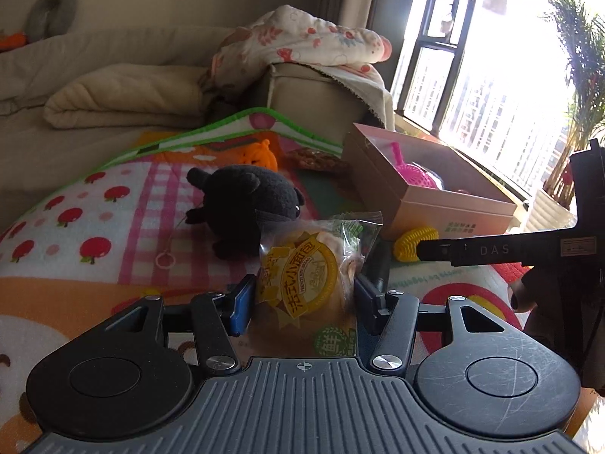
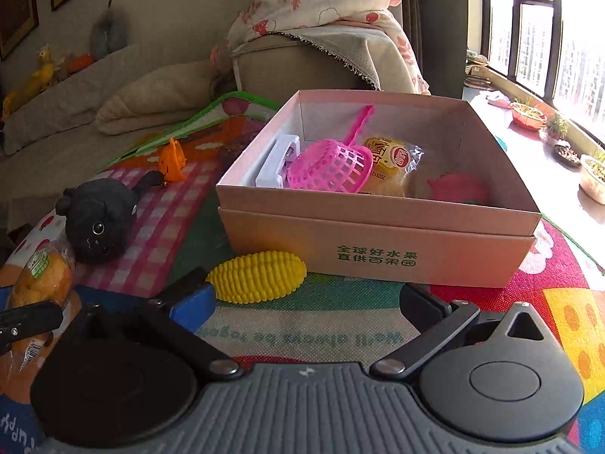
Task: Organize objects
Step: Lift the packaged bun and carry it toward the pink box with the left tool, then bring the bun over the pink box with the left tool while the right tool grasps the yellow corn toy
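Around: black plush toy (image 1: 245,208) lying on the colourful play mat (image 1: 113,227), orange toy (image 1: 262,153) behind it, beige sofa (image 1: 94,75) further back.
In the way: yellow toy corn (image 2: 257,276) on the mat, just before the front wall of the pink box (image 2: 378,261).
Left gripper (image 1: 300,295): closed narrow on the packaged bread (image 1: 308,287), blue pads pressing both sides of the wrapper.
Right gripper (image 2: 306,302): wide apart, holding nothing, left finger close beside the corn; touching or not, cannot tell.
Only in right view: box contents, namely pink scoop (image 2: 332,166), white item (image 2: 276,162), second packaged snack (image 2: 389,162).
Only in left view: printed label of the held bread.
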`<act>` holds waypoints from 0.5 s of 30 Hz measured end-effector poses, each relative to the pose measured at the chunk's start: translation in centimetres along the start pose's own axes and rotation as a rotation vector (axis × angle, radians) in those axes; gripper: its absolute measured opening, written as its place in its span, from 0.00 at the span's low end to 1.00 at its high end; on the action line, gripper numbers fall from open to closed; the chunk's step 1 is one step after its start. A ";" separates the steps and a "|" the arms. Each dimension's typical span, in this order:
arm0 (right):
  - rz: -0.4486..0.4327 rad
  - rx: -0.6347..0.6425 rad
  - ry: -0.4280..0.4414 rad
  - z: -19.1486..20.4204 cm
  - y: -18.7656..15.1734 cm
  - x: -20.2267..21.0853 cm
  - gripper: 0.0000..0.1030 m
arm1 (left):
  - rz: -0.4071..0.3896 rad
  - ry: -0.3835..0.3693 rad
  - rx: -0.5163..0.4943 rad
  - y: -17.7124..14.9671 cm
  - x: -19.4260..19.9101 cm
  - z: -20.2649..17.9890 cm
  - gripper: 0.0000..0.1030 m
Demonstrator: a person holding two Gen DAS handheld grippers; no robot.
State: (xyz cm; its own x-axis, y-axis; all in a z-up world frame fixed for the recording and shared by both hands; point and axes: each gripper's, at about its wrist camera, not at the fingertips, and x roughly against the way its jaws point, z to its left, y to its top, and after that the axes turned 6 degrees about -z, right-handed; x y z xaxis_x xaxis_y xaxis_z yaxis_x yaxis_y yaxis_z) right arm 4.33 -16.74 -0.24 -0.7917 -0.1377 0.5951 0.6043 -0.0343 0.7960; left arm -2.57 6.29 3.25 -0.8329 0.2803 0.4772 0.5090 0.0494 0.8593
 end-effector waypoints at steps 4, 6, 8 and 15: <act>0.042 -0.050 0.025 0.8 0.5 -2.3 0.97 | 0.000 0.006 0.010 -0.1 0.2 0.4 0.58; 0.023 -0.034 0.026 1.4 0.6 -2.6 0.91 | -0.001 0.011 0.014 -0.2 0.3 0.7 0.58; 0.013 -0.028 0.029 1.9 0.5 -2.4 0.87 | 0.001 0.017 0.019 -0.2 0.4 0.9 0.58; -0.009 0.084 0.070 2.7 -0.2 -0.4 0.63 | 0.004 0.007 0.030 -0.4 0.5 1.0 0.58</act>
State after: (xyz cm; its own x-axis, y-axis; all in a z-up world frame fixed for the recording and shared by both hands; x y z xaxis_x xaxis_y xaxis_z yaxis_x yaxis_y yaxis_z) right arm 4.24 -14.05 -0.33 -0.7872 -0.2069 0.5809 0.5852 0.0467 0.8096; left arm -2.99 7.34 3.00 -0.8325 0.2739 0.4816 0.5182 0.0774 0.8518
